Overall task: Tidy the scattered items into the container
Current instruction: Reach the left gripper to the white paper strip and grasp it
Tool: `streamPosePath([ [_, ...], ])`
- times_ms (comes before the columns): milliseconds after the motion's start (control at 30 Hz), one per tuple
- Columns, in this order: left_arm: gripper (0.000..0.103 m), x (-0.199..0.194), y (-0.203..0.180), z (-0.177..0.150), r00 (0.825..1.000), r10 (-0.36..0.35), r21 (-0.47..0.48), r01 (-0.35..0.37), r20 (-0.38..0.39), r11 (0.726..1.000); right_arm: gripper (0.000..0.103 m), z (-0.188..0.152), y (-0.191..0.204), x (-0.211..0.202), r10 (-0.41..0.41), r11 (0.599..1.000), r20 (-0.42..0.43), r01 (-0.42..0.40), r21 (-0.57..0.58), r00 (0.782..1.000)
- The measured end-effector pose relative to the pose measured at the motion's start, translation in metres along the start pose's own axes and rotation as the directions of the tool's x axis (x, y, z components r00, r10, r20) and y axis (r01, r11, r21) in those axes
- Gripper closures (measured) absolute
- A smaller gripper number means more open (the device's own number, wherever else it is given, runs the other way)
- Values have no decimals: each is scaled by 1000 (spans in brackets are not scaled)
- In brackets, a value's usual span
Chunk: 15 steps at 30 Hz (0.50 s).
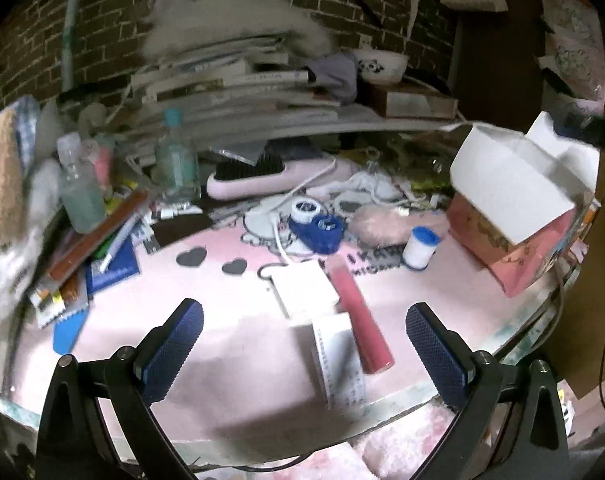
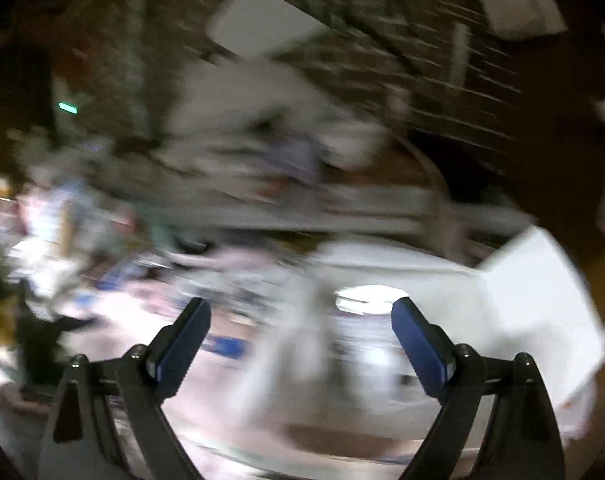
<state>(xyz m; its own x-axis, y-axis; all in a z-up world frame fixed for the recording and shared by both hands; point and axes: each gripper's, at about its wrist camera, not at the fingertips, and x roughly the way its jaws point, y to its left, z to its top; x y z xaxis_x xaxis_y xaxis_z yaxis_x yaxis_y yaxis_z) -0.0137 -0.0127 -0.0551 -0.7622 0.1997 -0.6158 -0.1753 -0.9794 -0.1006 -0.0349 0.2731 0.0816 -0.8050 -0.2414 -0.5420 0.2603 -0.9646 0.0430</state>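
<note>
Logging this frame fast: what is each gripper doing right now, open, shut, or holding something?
Left gripper: open, holding nothing, above the pink table mat.
Right gripper: open, nothing between its blue-padded fingers; the view is heavily blurred.

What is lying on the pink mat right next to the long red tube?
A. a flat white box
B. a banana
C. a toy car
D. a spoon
A: in the left wrist view a flat white box lies right beside the red tube on the pink mat.

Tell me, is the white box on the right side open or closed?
Open. In the left wrist view the white box has its flaps raised, and the hollow inside shows behind the front wall. Its contents cannot be told.
</note>
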Motion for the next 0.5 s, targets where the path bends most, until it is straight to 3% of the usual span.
streamPosePath([
  [133,2,7,2,-11,999,-19,-18,19,-27,1000,12,-9,44,2,201,980,19,-200,-19,979],
  [333,2,6,1,-28,1000,8,9,-8,-7,1000,12,-44,92,29,323,945,-8,-323,-54,946],
  [433,13,8,2,-32,1000,-8,14,8,-9,1000,12,-67,109,45,372,927,-37,-373,-34,927],
  [500,31,13,1,-35,999,-18,19,19,-34,1000,12,-78,115,55,358,933,-50,-359,-28,933],
])
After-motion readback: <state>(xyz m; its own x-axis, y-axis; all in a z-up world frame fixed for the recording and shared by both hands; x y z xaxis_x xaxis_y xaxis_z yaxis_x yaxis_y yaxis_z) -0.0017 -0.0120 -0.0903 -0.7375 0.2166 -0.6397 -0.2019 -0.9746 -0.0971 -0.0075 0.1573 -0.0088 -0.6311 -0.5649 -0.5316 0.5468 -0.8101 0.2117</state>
